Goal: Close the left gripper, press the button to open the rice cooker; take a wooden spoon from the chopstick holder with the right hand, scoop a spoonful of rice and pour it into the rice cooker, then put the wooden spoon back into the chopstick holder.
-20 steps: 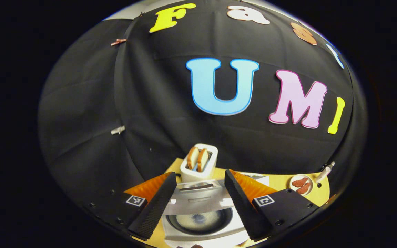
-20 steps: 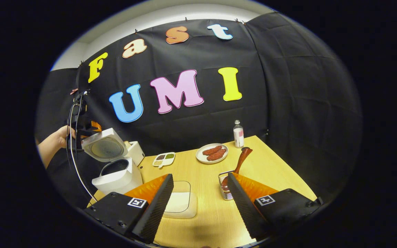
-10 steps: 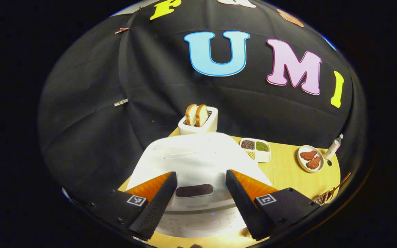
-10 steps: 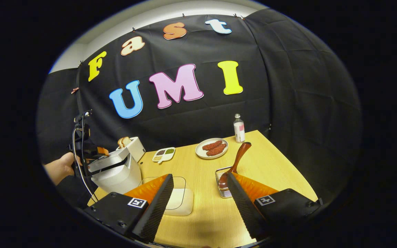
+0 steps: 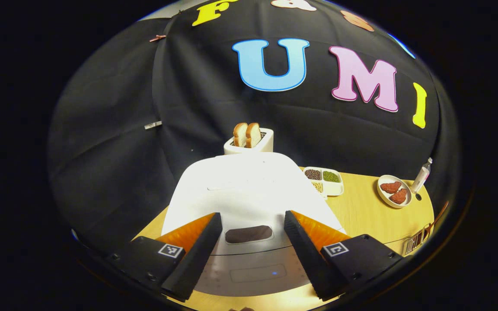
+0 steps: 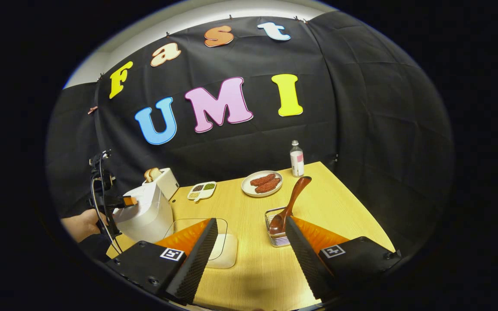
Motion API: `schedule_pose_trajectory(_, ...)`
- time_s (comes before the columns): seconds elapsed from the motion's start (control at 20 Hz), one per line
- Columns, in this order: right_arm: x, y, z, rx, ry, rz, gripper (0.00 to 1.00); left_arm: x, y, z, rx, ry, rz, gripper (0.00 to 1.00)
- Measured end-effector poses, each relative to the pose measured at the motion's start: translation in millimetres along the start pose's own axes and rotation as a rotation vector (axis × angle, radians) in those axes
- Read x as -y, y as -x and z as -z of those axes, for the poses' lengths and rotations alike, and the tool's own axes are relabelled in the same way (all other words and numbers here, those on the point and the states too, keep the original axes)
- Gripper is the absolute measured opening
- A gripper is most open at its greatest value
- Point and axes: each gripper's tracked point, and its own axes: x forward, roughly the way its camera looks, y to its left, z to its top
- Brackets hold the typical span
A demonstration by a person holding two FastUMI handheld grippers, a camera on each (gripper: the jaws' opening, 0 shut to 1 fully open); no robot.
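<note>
The left gripper [image 5: 251, 252] hangs released, fingers spread wide, right over the front of the white rice cooker [image 5: 244, 194], whose lid is down, at the bench's [image 6: 249, 268] left edge, with a toaster [image 5: 249, 141] holding two slices just behind it. The right gripper [image 6: 249, 255] is released too, fingers apart above the near edge of the bench, gripping nothing. Between its fingers and beyond lie a clear-lidded white rice container [image 6: 221, 248] and the wire chopstick holder [image 6: 276, 229], the wooden spoon [image 6: 290, 205] standing in it and leaning back toward the plate of sausages [image 6: 263, 183] and the bottle [image 6: 296, 159] near the far edge.
</note>
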Motion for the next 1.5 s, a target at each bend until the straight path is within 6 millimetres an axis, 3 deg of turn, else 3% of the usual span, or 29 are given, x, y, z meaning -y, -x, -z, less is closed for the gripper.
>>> schedule_pose_trajectory(0.45,-29,-7,4,-0.005,0.026,-0.049,0.99,-2,7,-5,0.052,-0.016,0.025,1.00)
schedule_pose_trajectory(0.6,-37,-15,-2,0.008,0.024,-0.058,0.99,-10,26,-35,0.148,-0.050,0.010,0.97)
schedule_pose_trajectory(0.7,-42,-19,-16,0.035,0.026,-0.061,0.99,-2,58,-65,0.242,-0.085,0.038,0.98)
schedule_pose_trajectory(0.85,-47,-23,-48,0.106,0.047,-0.063,0.99,19,121,-98,0.371,-0.113,0.110,0.97)
schedule_pose_trajectory(0.95,-47,-22,-71,0.161,0.063,-0.059,0.99,34,164,-101,0.411,-0.093,0.139,0.97)
schedule_pose_trajectory(1.1,-42,-13,-100,0.237,0.066,-0.032,0.99,76,224,-81,0.400,0.000,0.250,0.98)
schedule_pose_trajectory(1.3,-34,9,-107,0.269,0.061,0.010,0.99,103,264,-61,0.344,0.043,0.338,0.98)
schedule_pose_trajectory(1.5,-18,32,-111,0.280,0.124,0.079,0.99,82,277,-63,0.341,0.037,0.312,0.98)
